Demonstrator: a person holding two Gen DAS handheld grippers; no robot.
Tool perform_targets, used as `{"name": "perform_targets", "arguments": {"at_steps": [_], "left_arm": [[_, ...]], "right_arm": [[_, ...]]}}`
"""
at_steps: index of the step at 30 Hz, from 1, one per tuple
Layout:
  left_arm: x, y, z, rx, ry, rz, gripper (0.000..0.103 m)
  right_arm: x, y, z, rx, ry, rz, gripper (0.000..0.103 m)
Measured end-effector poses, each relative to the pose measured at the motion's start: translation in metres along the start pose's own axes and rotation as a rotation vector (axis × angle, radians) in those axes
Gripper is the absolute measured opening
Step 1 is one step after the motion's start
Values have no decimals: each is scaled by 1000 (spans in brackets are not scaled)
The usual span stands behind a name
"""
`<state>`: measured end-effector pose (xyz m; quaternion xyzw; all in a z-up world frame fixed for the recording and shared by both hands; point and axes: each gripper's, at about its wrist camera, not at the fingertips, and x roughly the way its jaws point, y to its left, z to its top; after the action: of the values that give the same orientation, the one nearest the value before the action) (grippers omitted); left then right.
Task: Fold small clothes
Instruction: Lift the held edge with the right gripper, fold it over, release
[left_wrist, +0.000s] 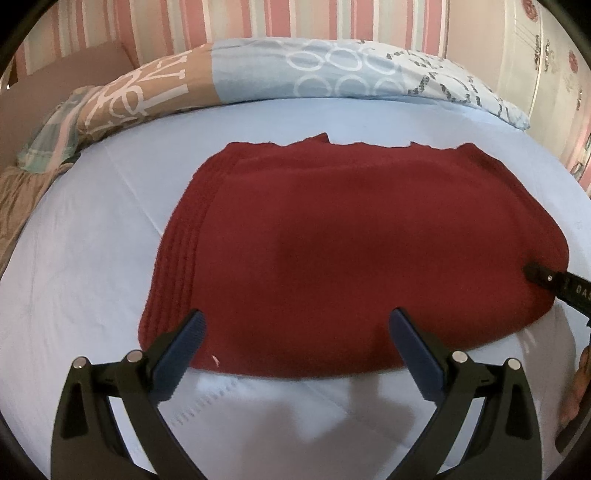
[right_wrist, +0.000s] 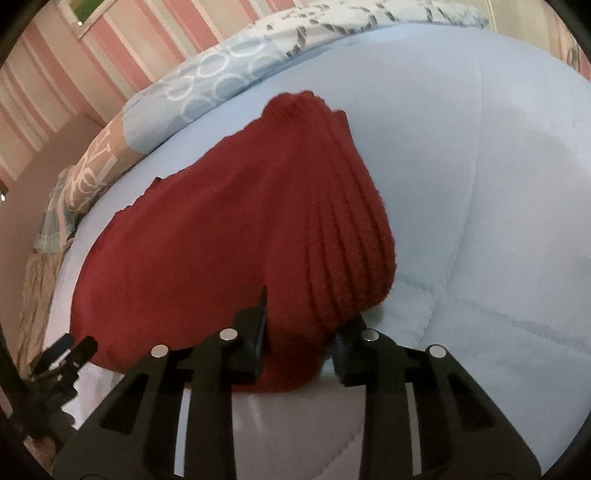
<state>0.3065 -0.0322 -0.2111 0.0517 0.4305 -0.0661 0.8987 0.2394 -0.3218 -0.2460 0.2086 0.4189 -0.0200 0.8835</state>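
Observation:
A dark red knitted garment (left_wrist: 351, 251) lies flat on the light blue bed sheet (left_wrist: 92, 258), with a ribbed band along its left side. My left gripper (left_wrist: 297, 323) hovers open over the garment's near edge, nothing between its fingers. In the right wrist view the red garment (right_wrist: 221, 240) has its ribbed corner bunched between the fingers of my right gripper (right_wrist: 303, 330), which is shut on that fabric at the near edge. The right gripper's tip (left_wrist: 535, 275) also shows at the garment's right side in the left wrist view. The left gripper (right_wrist: 62, 354) appears at the lower left.
A patterned blue and tan duvet (left_wrist: 295, 70) lies bunched along the back of the bed, with a plaid cloth (left_wrist: 51, 136) at the far left. Behind is a pink striped wall (left_wrist: 258, 18). Bare sheet (right_wrist: 480, 166) stretches to the right of the garment. A hand (left_wrist: 576, 387) shows at the right edge.

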Motion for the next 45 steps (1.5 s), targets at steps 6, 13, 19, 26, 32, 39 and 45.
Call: {"name": "perform_targets", "arguments": {"at_steps": [6,13,19,26,32,39,45], "left_arm": [[10,-5,8,-26,19,-16,100],[22,-35,6,-16,48,-57,100],[18,-70,2,45,32,-69,101],[23,-110,2,83,50,-106,101],[32,-113,0,83,55,-85,101],[35,-112,-1,75,53,-89,101],[30,-108,0,76,55,-109,101]], "right_arm": [[-10,-1,3,-55,-54,-42,26],[-23,-30,18,-54,-78,-125,26],[-25,-22,15,-133,-84,-188,26],[-27,-20,11,-150,-109,-185,26],[-44,-9,15,-180,-158,-94,26],[-58,18,18,-226,-182,23,26],[-56,28,19,-244,-184,22,26]]}}
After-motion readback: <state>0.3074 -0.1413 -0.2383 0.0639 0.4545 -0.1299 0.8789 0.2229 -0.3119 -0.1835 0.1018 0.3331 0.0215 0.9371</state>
